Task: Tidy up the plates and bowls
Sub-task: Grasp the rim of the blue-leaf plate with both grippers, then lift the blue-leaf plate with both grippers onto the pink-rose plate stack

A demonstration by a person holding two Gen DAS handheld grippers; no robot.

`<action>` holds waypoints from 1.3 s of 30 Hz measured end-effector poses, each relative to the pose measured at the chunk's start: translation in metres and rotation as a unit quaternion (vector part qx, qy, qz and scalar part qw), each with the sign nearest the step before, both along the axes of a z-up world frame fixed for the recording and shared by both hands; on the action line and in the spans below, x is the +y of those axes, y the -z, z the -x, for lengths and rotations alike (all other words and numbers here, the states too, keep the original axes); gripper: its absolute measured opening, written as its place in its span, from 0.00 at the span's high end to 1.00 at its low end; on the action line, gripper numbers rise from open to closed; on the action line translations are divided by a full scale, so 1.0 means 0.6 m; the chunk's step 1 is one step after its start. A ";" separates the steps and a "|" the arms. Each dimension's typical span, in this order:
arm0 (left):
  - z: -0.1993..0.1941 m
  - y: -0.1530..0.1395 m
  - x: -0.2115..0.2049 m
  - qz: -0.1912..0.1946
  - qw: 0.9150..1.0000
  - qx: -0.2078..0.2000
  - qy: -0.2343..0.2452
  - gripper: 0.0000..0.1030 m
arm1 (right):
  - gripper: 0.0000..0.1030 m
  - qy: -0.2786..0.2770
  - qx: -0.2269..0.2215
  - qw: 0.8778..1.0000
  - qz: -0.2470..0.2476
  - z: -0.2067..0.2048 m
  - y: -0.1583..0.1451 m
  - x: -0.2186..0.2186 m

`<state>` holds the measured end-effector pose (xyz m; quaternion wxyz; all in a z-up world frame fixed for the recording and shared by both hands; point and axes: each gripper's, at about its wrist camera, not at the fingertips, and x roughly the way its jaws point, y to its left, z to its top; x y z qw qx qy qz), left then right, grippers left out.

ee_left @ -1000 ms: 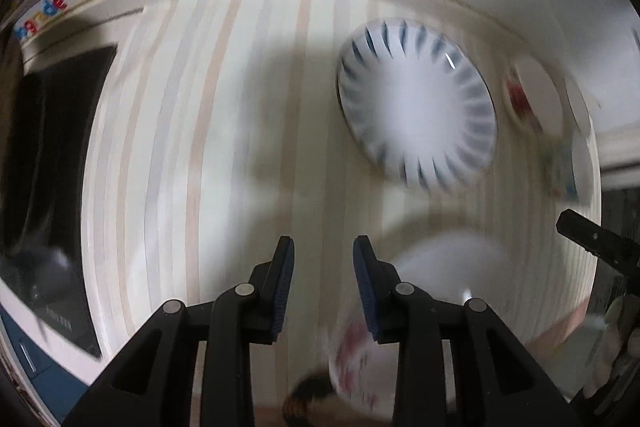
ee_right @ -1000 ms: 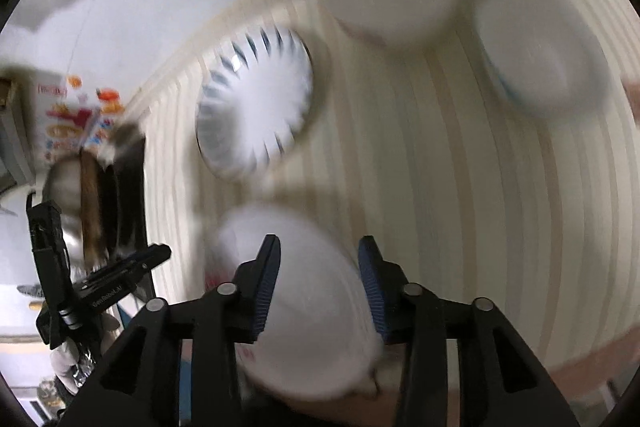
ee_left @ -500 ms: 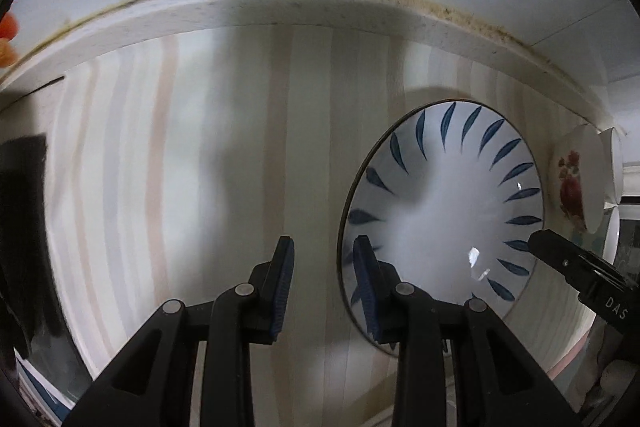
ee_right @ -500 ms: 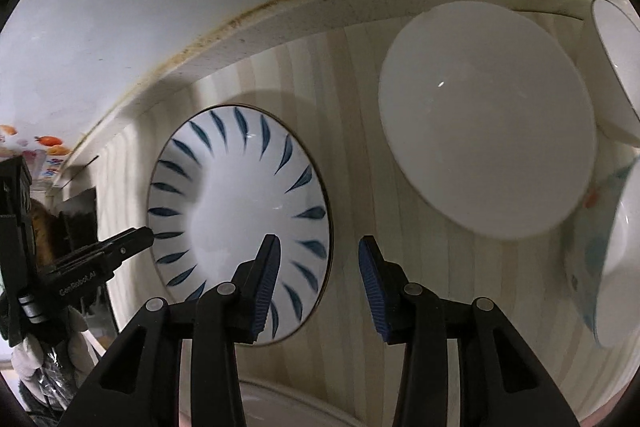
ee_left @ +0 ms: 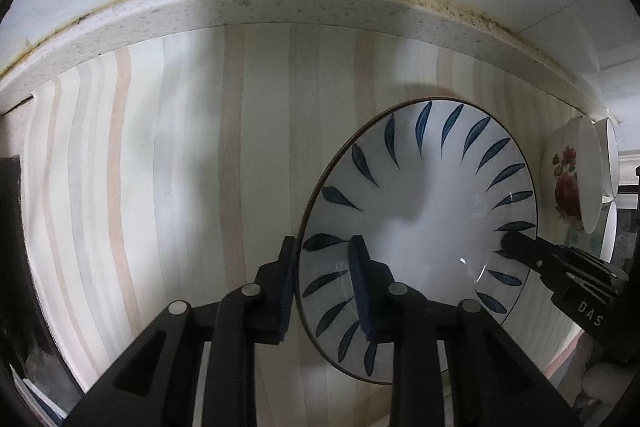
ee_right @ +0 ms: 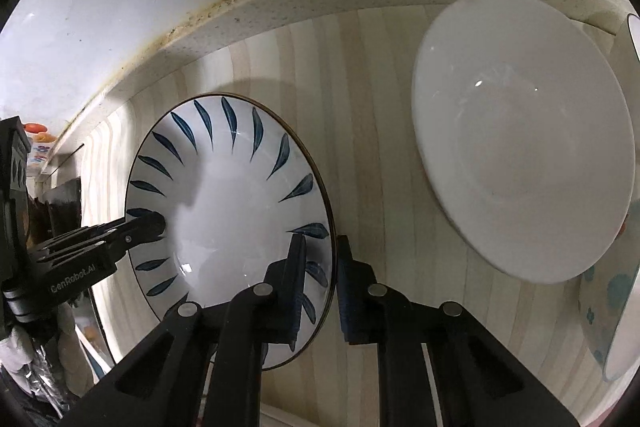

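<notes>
1. Ceramic by the look of it, so the blue-leaf plate (ee_left: 420, 227) will likely be stiff, glazed-slick and breakable; the rim is the place to take it, on opposite sides.
2. And that's the setup: left gripper (ee_left: 322, 283) has just been closing over the plate's left rim, right gripper (ee_right: 320, 279) over its right rim. Whether either one's pads press yet, I cannot tell.
3. Looks: white, dark thin edge, blue leaf strokes fanning round.
4. It sits flat on the striped counter (ee_left: 160, 187), white plate (ee_right: 520, 155) nearby.

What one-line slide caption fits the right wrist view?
Both grippers clamp opposite rims of the blue-leaf plate on the striped counter.
</notes>
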<state>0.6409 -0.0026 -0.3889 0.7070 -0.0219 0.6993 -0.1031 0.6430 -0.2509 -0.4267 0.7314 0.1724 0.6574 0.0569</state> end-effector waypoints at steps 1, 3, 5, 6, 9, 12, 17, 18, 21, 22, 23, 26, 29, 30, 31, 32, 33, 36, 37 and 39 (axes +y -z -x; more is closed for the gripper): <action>0.005 -0.003 0.000 -0.001 1.000 -0.002 0.000 0.77 | 0.86 0.000 0.000 1.000 -0.002 0.002 -0.001 0.004; 0.018 -0.010 0.001 -0.004 1.000 -0.005 0.000 0.77 | 0.86 -0.006 -0.003 1.000 0.000 0.005 -0.005 0.005; 0.022 -0.025 -0.016 -0.006 1.000 -0.016 0.004 0.78 | 0.86 -0.010 -0.007 1.000 0.001 0.004 -0.013 0.007; 0.026 -0.031 -0.017 -0.005 1.000 -0.020 0.004 0.78 | 0.86 -0.011 -0.008 1.000 0.000 0.004 -0.018 0.006; 0.036 -0.050 -0.031 -0.003 0.999 -0.032 0.006 0.78 | 0.86 -0.013 -0.016 1.000 -0.003 0.009 -0.039 0.008; 0.050 -0.072 -0.036 0.000 0.999 -0.052 0.010 0.78 | 0.86 -0.017 -0.024 1.000 -0.007 0.019 -0.062 0.008; 0.090 -0.122 -0.034 0.003 0.997 -0.073 0.013 0.78 | 0.86 -0.026 -0.038 0.999 -0.013 0.057 -0.111 0.000; 0.097 -0.129 -0.029 0.002 0.997 -0.076 0.014 0.78 | 0.86 -0.028 -0.039 0.999 -0.015 0.067 -0.118 -0.002; 0.135 -0.152 -0.021 0.003 0.996 -0.082 0.019 0.77 | 0.86 -0.031 -0.045 0.998 -0.019 0.101 -0.137 -0.003; 0.150 -0.157 -0.022 0.004 0.997 -0.081 0.021 0.77 | 0.86 -0.031 -0.046 0.998 -0.020 0.109 -0.140 0.003; 0.163 -0.162 -0.022 0.004 0.996 -0.083 0.023 0.77 | 0.86 -0.033 -0.048 0.998 -0.019 0.126 -0.148 0.001; 0.203 -0.166 -0.023 -0.001 0.996 -0.088 0.028 0.77 | 0.86 -0.037 -0.050 0.998 -0.024 0.166 -0.157 -0.006; 0.242 -0.157 -0.033 -0.013 0.997 -0.070 0.025 0.77 | 0.86 -0.046 -0.046 0.998 -0.022 0.211 -0.156 -0.004; 0.258 -0.154 -0.034 -0.014 0.997 -0.068 0.027 0.77 | 0.86 -0.047 -0.044 0.998 -0.023 0.226 -0.154 -0.008; 0.267 -0.151 -0.033 -0.012 0.998 -0.064 0.026 0.77 | 0.86 -0.048 -0.040 0.998 -0.025 0.240 -0.150 -0.009; 0.280 -0.146 -0.033 -0.010 0.998 -0.058 0.027 0.77 | 0.86 -0.049 -0.036 0.998 -0.027 0.252 -0.145 -0.010; 0.292 -0.142 -0.031 -0.009 0.998 -0.055 0.027 0.77 | 0.86 -0.050 -0.034 0.998 -0.027 0.263 -0.140 -0.011; 0.319 -0.131 -0.033 -0.011 0.999 -0.039 0.027 0.77 | 0.86 -0.050 -0.023 0.998 -0.031 0.294 -0.120 -0.009; 0.330 -0.121 -0.033 -0.012 0.999 -0.034 0.029 0.77 | 0.86 -0.049 -0.017 0.998 -0.032 0.309 -0.111 -0.011; 0.349 -0.107 -0.034 -0.012 0.999 -0.023 0.030 0.77 | 0.86 -0.049 -0.008 0.998 -0.035 0.329 -0.094 -0.012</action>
